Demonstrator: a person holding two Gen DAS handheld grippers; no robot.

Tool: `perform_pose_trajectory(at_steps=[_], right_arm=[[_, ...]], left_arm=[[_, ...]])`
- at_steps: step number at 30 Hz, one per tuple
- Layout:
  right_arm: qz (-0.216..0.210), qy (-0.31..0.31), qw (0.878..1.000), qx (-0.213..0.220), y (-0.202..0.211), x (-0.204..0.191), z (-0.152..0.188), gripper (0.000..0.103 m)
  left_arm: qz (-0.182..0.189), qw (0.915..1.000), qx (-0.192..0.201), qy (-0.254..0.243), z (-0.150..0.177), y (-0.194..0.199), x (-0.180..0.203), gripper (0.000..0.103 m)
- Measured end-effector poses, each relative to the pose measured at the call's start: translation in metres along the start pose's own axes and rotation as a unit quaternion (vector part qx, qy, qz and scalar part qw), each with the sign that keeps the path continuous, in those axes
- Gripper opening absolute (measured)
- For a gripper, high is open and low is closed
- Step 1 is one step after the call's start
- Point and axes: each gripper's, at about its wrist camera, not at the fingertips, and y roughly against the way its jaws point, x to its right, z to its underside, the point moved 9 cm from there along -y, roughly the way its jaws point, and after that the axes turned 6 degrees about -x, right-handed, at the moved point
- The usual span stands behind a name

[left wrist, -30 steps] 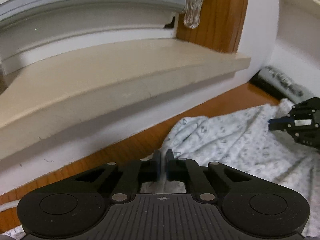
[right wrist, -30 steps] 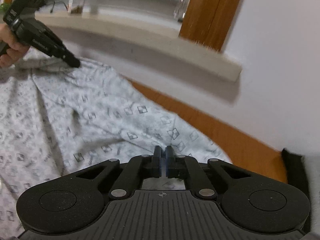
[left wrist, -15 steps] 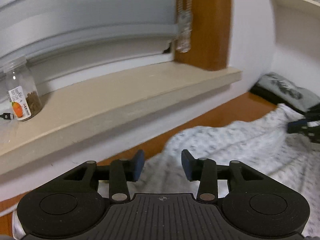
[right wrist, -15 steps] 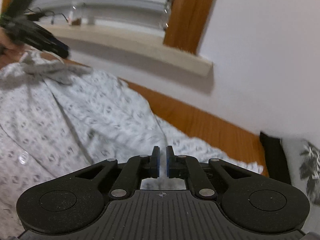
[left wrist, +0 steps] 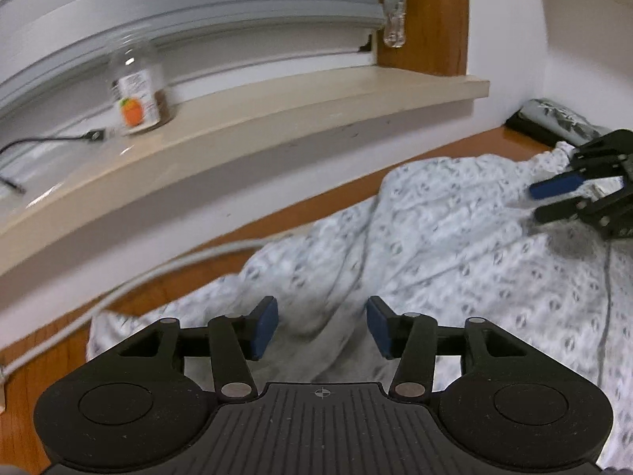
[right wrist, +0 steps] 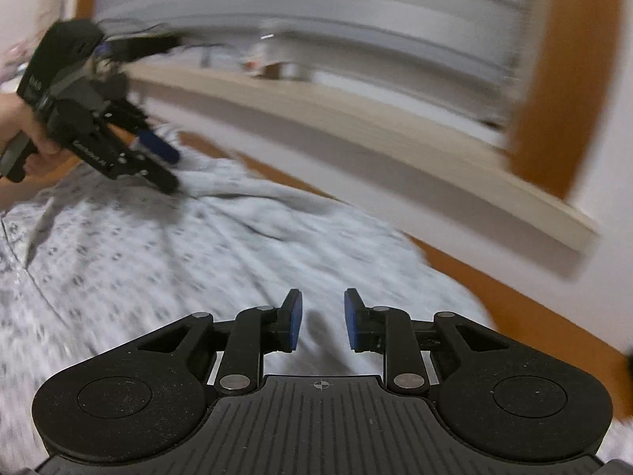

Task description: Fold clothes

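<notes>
A white garment with a small grey print (left wrist: pixel 455 245) lies spread and creased on the wooden surface below the window sill. My left gripper (left wrist: pixel 321 326) hovers over its near left edge, jaws opening, blue pads apart and nothing pressed between them. In the right wrist view the same garment (right wrist: pixel 158 261) fills the left half. My right gripper (right wrist: pixel 321 322) is above its far right part, jaws opening with a narrow gap and only cloth beneath. Each gripper shows in the other's view: the right gripper (left wrist: pixel 554 198) at the right, the left gripper (right wrist: pixel 162 168) in a hand at the upper left.
A beige window sill (left wrist: pixel 277 118) runs along the wall, with a clear jar bearing an orange label (left wrist: pixel 138 95) and a cable (left wrist: pixel 47 142) on it. A white cord (left wrist: pixel 158 273) lies along the wooden edge. A dark cushion (left wrist: pixel 554 118) lies at the far right.
Both grippers were shut on the garment's edge a second ago and have let go. Both have pulled back toward me, so more cloth and sill show; the right wrist view has swung left.
</notes>
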Motion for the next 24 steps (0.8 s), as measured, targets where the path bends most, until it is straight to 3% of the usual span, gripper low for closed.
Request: perform_pose_trajectory(at_steps=[5, 8, 10, 11, 13, 24], right_arm=[[-0.047, 0.012, 0.999, -0.015, -0.041, -0.036, -0.027, 0.025], [-0.049, 0.021, 0.998, -0.025, -0.055, -0.045, -0.032, 0.025], [-0.049, 0.017, 0.998, -0.031, -0.063, -0.045, -0.034, 0.024], [-0.054, 0.011, 0.998, -0.03, -0.064, -0.044, -0.035, 0.024], [-0.069, -0.003, 0.997, -0.027, -0.064, -0.041, -0.036, 0.008], [-0.079, 0.01, 0.995, 0.061, 0.021, -0.038, -0.052, 0.004]], left_arm=[[-0.015, 0.9998, -0.011, -0.001, 0.011, -0.005, -0.016, 0.056], [-0.018, 0.9998, -0.01, -0.001, 0.011, -0.006, -0.023, 0.054], [-0.013, 0.9999, -0.009, -0.001, 0.008, -0.005, -0.026, 0.044], [-0.009, 0.9999, -0.009, 0.002, 0.006, -0.004, -0.027, 0.033], [-0.001, 0.9999, -0.011, 0.007, 0.0, -0.001, -0.028, 0.005], [0.001, 1.0, 0.004, -0.001, -0.063, 0.073, -0.039, 0.003]])
